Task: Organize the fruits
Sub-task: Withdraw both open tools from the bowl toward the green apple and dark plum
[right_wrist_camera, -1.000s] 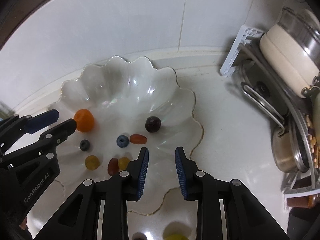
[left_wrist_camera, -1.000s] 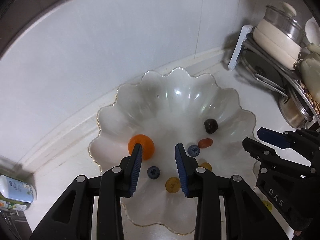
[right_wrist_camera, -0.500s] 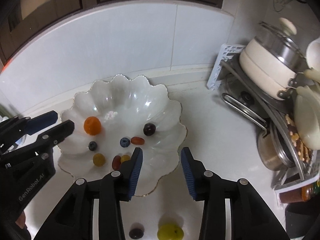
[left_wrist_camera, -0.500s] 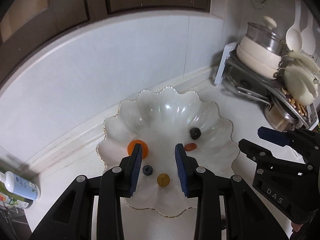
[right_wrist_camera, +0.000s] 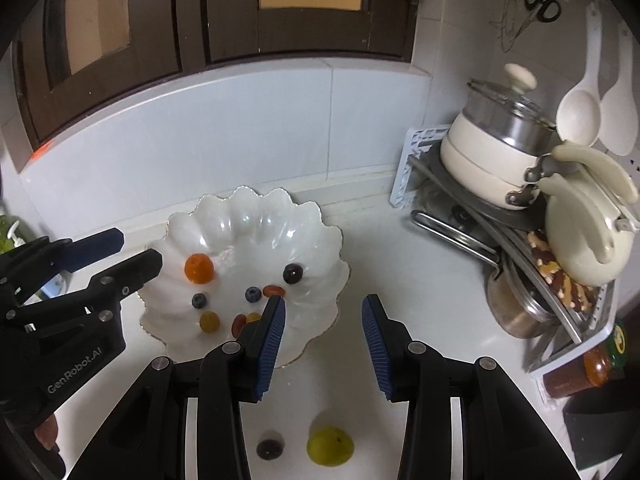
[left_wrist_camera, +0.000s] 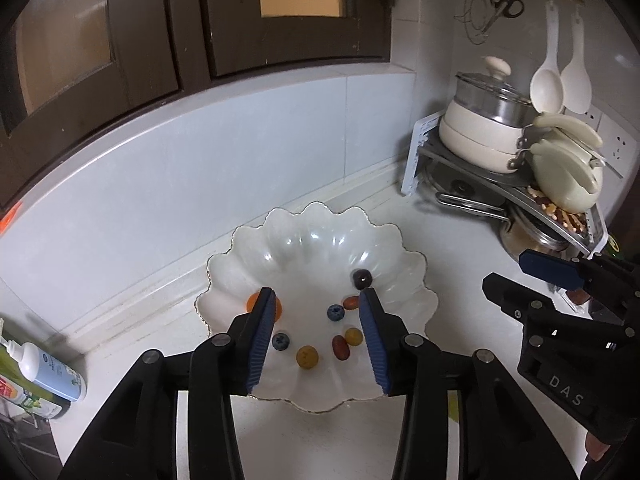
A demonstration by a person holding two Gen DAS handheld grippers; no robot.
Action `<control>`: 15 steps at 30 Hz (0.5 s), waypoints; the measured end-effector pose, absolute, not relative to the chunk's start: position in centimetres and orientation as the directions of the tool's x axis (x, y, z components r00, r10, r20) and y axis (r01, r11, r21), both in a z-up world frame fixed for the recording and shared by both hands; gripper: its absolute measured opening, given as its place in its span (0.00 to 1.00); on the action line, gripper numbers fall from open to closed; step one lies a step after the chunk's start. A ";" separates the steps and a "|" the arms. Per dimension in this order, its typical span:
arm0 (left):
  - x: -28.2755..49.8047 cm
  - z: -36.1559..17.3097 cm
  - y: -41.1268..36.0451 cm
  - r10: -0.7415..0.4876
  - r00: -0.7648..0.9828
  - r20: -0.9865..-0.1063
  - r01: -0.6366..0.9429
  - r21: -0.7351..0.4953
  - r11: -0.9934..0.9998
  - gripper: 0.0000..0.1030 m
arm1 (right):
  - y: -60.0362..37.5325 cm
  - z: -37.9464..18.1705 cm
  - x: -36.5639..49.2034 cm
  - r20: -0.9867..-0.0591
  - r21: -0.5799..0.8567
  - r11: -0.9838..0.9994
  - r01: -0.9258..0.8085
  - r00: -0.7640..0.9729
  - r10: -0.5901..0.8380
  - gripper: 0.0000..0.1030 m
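Nearby, on the white counter (right_wrist_camera: 400, 280), sits a scalloped white dish (right_wrist_camera: 256, 228) holding small fruits: an orange one (right_wrist_camera: 199, 267), two blueberries (right_wrist_camera: 252, 294), a dark grape (right_wrist_camera: 292, 273), and red and yellow pieces. Two fruits lie outside it, a yellow-green plum (right_wrist_camera: 330, 446) and a small dark berry (right_wrist_camera: 269, 449), close to the person and below the right tongs (right_wrist_camera: 323, 320).

Both tongs are spread wide and hold nothing. The left tongs (left_wrist_camera: 318, 322) hover over the near half of the dish. The right tongs hang just right of the dish, above bare counter, with the plum nearer the person than the tips.

The plum looks light, round, smooth and likely to roll or slip; gripping gently across its widest middle seems best. The berry, blurred here, is probably soft and easily crushed.
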State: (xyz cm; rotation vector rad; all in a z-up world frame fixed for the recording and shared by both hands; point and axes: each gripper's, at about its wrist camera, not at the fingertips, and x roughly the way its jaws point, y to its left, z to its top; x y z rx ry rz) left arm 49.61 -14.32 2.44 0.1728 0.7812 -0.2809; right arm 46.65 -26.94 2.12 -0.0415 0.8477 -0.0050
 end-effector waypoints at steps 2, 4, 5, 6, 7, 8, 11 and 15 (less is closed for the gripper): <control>49.0 2.6 -14.4 -0.184 0.687 -0.703 0.313 0.058 0.948 0.44 | -27.1 2.2 46.0 -0.740 -0.041 0.999 -0.007 0.672 -0.025 0.40; 48.4 2.7 -14.4 -0.186 0.696 -0.694 0.315 0.062 0.947 0.44 | -27.2 2.3 45.5 -0.731 -0.043 0.999 -0.007 0.682 -0.027 0.40; 48.2 2.7 -14.4 -0.188 0.699 -0.690 0.316 0.062 0.947 0.44 | -27.3 2.4 45.2 -0.726 -0.047 0.999 -0.005 0.687 -0.031 0.40; 47.9 2.8 -14.5 -0.187 0.704 -0.685 0.317 0.066 0.946 0.44 | -27.3 2.4 45.0 -0.722 -0.051 0.999 -0.004 0.691 -0.034 0.40; 47.5 3.0 -14.5 -0.188 0.710 -0.678 0.317 0.070 0.946 0.44 | -27.4 2.4 44.7 -0.718 -0.053 0.999 -0.004 0.695 -0.035 0.40; 47.1 3.1 -14.5 -0.188 0.718 -0.671 0.318 0.075 0.945 0.44 | -27.5 2.5 44.4 -0.712 -0.050 0.999 -0.002 0.702 -0.034 0.40; 46.4 3.5 -14.6 -0.198 0.728 -0.657 0.328 0.080 0.941 0.45 | -27.8 2.6 43.4 -0.699 -0.033 0.999 -0.001 0.714 -0.023 0.40; 45.0 3.8 -14.7 -0.213 0.740 -0.638 0.339 0.080 0.937 0.45 | -28.4 2.8 42.0 -0.674 -0.011 1.000 0.007 0.739 -0.013 0.40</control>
